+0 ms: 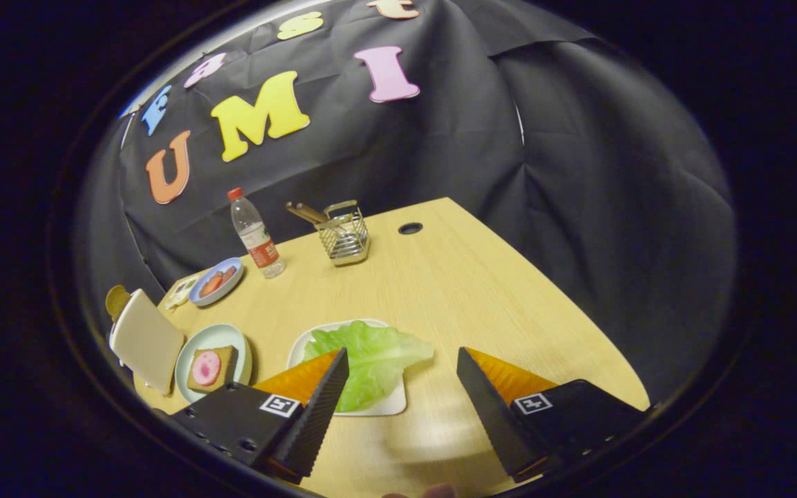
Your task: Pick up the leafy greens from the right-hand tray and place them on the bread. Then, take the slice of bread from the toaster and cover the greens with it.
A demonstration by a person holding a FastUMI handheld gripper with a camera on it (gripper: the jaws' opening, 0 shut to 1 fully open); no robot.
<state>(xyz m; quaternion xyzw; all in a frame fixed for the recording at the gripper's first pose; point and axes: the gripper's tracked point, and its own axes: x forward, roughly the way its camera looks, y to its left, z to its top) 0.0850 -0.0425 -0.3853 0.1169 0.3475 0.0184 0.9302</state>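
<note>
From my claw's camera: my claw (402,360) hangs over the table (481,290) with its fingers spread wide, gripping nothing. The greens (371,356) lie on a white tray (391,404), just ahead of my left finger, which overlaps their near edge. Left of that, a round plate (232,339) carries bread (225,363) topped with a pink slice. The toaster (146,339) stands beyond the plate's left side. Farther back are a dish (215,282), bottle (254,235) and wire holder (344,238).

The lettuce (371,360) lies on a tray (390,404) near the desk's (468,290) front edge; the bottle (255,235) and, apparently, a utensil rack (344,238) stand along the back edge.
</note>
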